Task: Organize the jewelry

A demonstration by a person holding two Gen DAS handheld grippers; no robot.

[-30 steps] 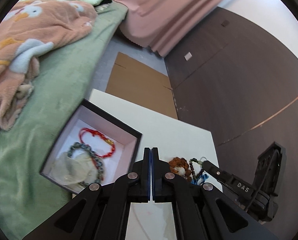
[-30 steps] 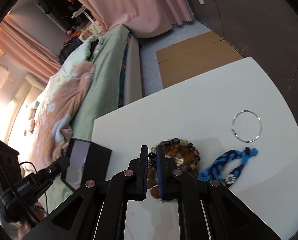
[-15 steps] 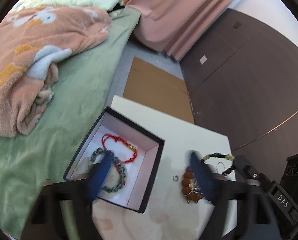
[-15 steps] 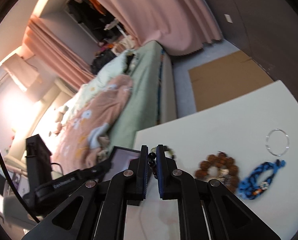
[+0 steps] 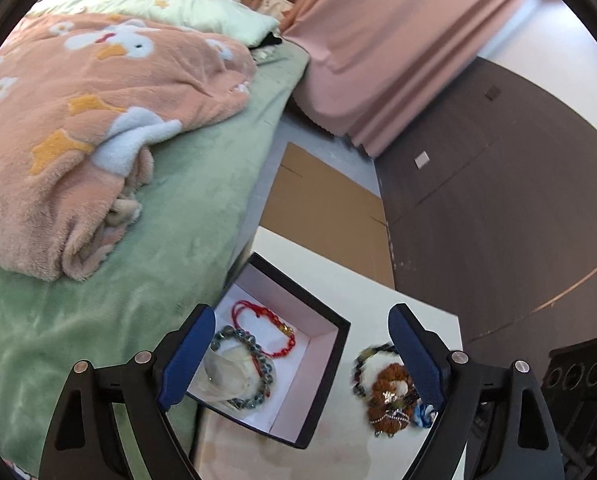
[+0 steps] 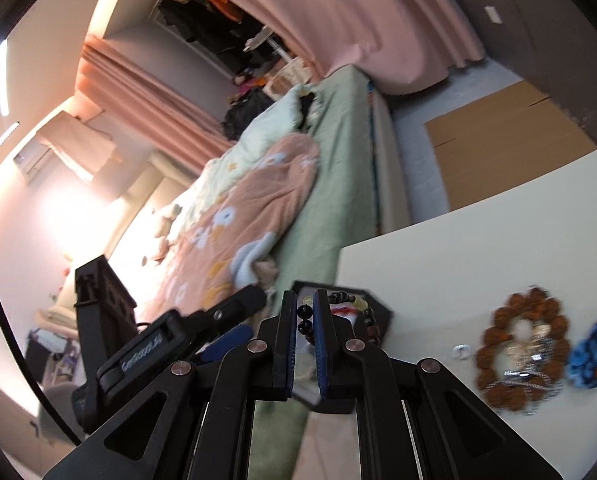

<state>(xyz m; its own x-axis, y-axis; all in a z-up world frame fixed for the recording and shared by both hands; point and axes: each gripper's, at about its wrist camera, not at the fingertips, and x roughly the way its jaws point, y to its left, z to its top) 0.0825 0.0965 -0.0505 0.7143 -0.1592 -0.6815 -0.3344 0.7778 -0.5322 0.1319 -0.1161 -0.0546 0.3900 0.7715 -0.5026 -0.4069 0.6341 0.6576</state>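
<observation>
Box [image 5: 340,354] between spread left fingers [image 5: 186,360] holds two bracelets; right fingers [image 6: 288,344] pinch bead bracelet [image 6: 340,300] above it; two more on counter [image 6: 438,264].

Peach blanket [image 5: 98,128] on green bed [image 5: 202,200]; flat cardboard [image 5: 322,208].

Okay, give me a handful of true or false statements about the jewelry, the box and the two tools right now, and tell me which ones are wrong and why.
1. The left tool is open wide. True.
2. The right tool is empty. False: it is closed on a beaded bracelet of dark and pale beads.
3. The red cord bracelet lies inside the black box. True.
4. The brown bead bracelet is in the box. False: it lies on the white table.
5. The blue braided bracelet sits beside the brown one on the table. True.
</observation>
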